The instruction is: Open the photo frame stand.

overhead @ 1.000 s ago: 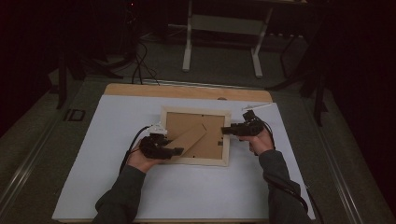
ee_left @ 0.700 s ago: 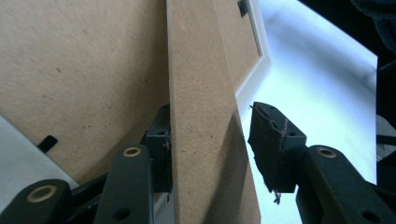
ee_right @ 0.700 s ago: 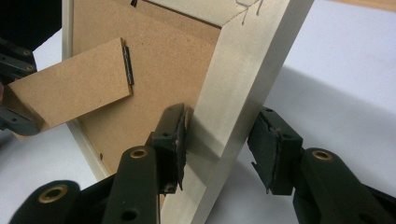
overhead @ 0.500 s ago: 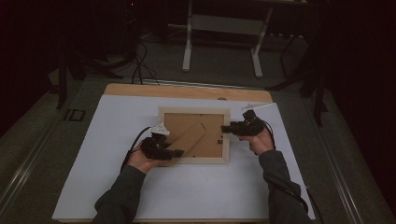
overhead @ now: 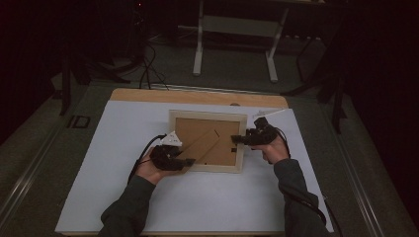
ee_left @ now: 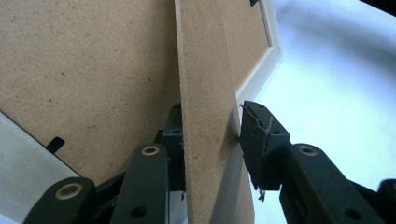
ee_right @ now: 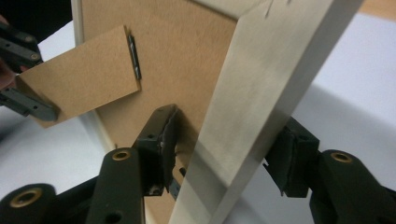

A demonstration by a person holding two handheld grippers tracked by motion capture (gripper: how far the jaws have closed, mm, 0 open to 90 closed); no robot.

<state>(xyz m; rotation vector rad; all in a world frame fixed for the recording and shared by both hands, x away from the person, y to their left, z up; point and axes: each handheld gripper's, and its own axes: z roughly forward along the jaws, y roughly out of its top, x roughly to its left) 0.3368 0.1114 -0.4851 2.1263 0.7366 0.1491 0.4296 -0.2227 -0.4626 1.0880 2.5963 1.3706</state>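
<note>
1. High view: a picture frame [overhead: 208,141] lies back-side up at the centre of the picture on the white-covered worktop [overhead: 123,197]. The person's forearms enter from the bottom edge. The left gripper [overhead: 184,161] sits at the frame's lower left, the right gripper [overhead: 237,139] at its right rail. One gripper on each side probably steadies the frame while its back is worked on.

2. Left gripper view: the 2 black jaws rise from the bottom and the easel stand [ee_left: 208,140], a brown fibreboard strip, runs up between them. The left jaw lies against it; the right jaw seems to touch its other face, so I judge it gripped, though only lightly. The backing board [ee_left: 88,70] fills the upper left. Gripping the strip's free end suits swinging it on its hinge.

3. Right gripper view: the jaws straddle the pale wooden rail [ee_right: 261,107] running diagonally through the centre, 1 pad inside against the backing, 1 outside, clamped on it. At upper left the stand [ee_right: 79,79] hangs from its dark hinge [ee_right: 134,51], with the other gripper's jaws at its end.
</note>
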